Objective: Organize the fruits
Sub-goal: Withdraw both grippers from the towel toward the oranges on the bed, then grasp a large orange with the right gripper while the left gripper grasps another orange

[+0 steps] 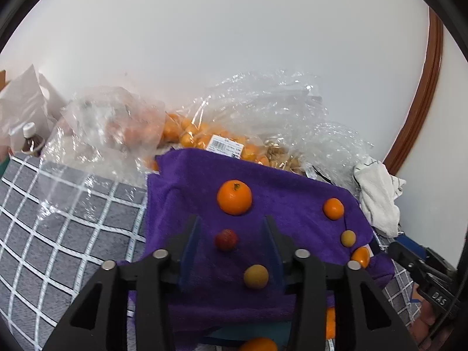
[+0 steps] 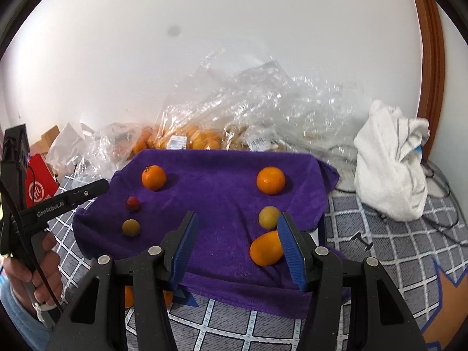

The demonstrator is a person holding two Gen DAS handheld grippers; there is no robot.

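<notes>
**Left wrist view: both grippers empty above the fruit on the purple towel**

Left gripper (image 1: 231,228) hangs over the purple towel (image 1: 187,181), fingers (image 1: 190,242) spread and holding nothing. A red fruit (image 1: 226,239) and a yellow fruit (image 1: 256,276) lie on the towel between them, untouched. A large orange (image 1: 234,196) sits just beyond the tips.

Right gripper (image 2: 237,228) has its fingers (image 2: 187,239) spread and empty. An oval orange fruit (image 2: 264,248) lies against the inner side of the right finger; contact cannot be confirmed. Clear plastic bags (image 2: 234,99) of fruit stand behind the towel.
</notes>
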